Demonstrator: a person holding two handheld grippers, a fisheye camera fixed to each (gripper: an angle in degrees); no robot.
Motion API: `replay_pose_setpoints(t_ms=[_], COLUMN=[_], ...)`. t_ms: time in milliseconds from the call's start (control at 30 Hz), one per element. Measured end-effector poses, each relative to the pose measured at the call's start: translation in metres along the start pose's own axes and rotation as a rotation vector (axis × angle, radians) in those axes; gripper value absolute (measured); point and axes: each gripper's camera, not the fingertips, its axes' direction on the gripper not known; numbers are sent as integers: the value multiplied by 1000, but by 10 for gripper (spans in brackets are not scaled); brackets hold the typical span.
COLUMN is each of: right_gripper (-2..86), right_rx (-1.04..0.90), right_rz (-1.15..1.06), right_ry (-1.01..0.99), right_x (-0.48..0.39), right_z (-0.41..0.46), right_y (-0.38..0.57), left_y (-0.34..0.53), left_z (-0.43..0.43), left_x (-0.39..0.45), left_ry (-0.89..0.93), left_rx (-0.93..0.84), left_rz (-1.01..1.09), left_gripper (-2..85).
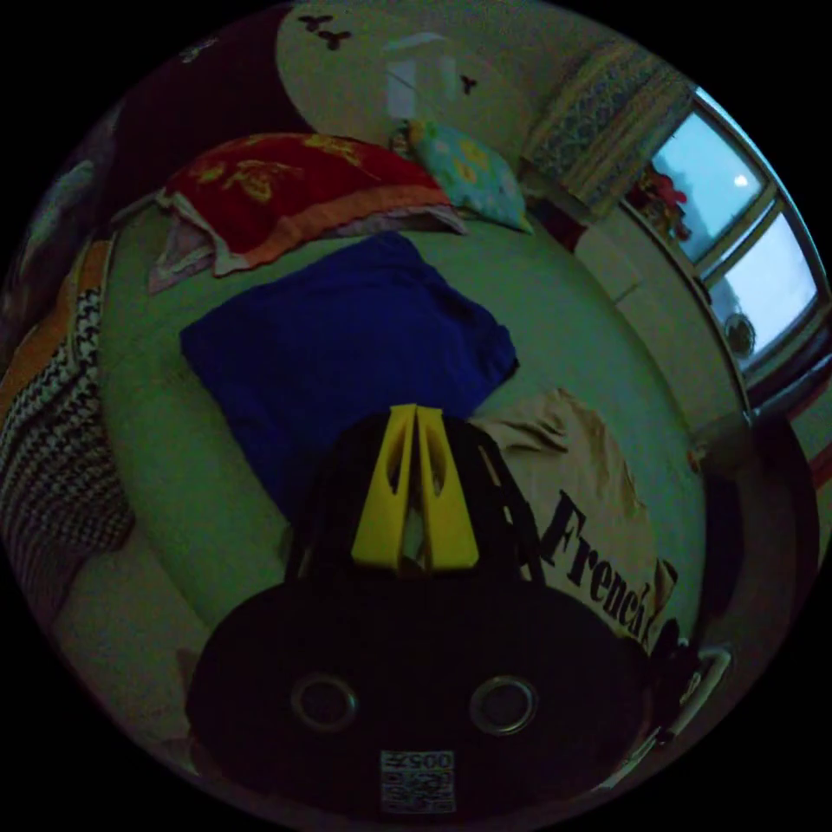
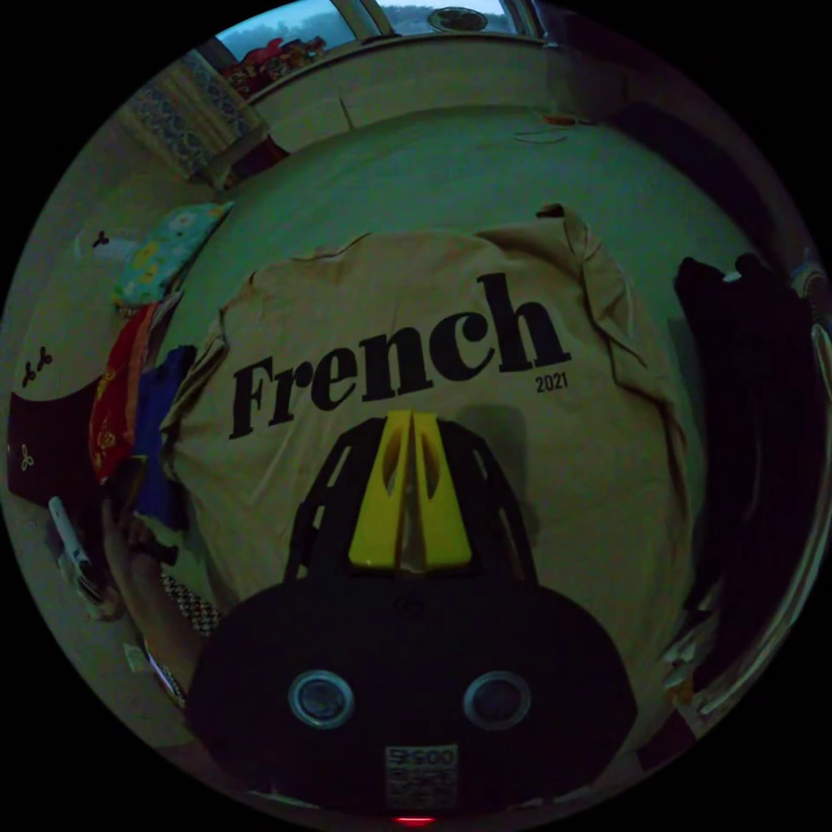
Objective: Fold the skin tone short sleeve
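Blue cloth [image 1: 347, 347] just beside shirt [image 2: 416, 347]

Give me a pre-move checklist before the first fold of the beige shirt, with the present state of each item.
1. Beige shirt spread out on the bed: ok, though the sleeve at the view's right is rumpled.
2. Right gripper free of cloth: ok, jaws together with nothing between them, poised over the shirt.
3. Left gripper free of cloth: ok, jaws together, over the blue garment.
4. Jaws open for a grasp: not ok, both are closed.
5. Shirt apart from the blue garment: cannot tell; their edges meet or overlap in the left gripper view.
6. Lighting: not ok, the room is dim.
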Motion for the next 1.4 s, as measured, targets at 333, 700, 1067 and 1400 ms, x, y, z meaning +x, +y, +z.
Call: replay_pose_setpoints(t_ms=[333, 700, 1067, 1400], right_gripper=[-6, 78, 129, -15], right_rx=[125, 166, 127, 85], right_rz=[-200, -498, -766, -746], right_ry=[68, -131, -40, -130], right_x=[-72, -176, -300, -321], right_z=[4, 18, 58, 38], right_y=[-3, -7, -84, -129], left_y=[11, 3, 0, 8], left_z=[17, 33, 48, 66], left_x=[60, 54, 54, 74], left_ry=[21, -58, 52, 96], left_rx=[-149, -205, -237, -266], left_rz=[482, 515, 456, 433], left_gripper=[-4, -5, -5, -5])
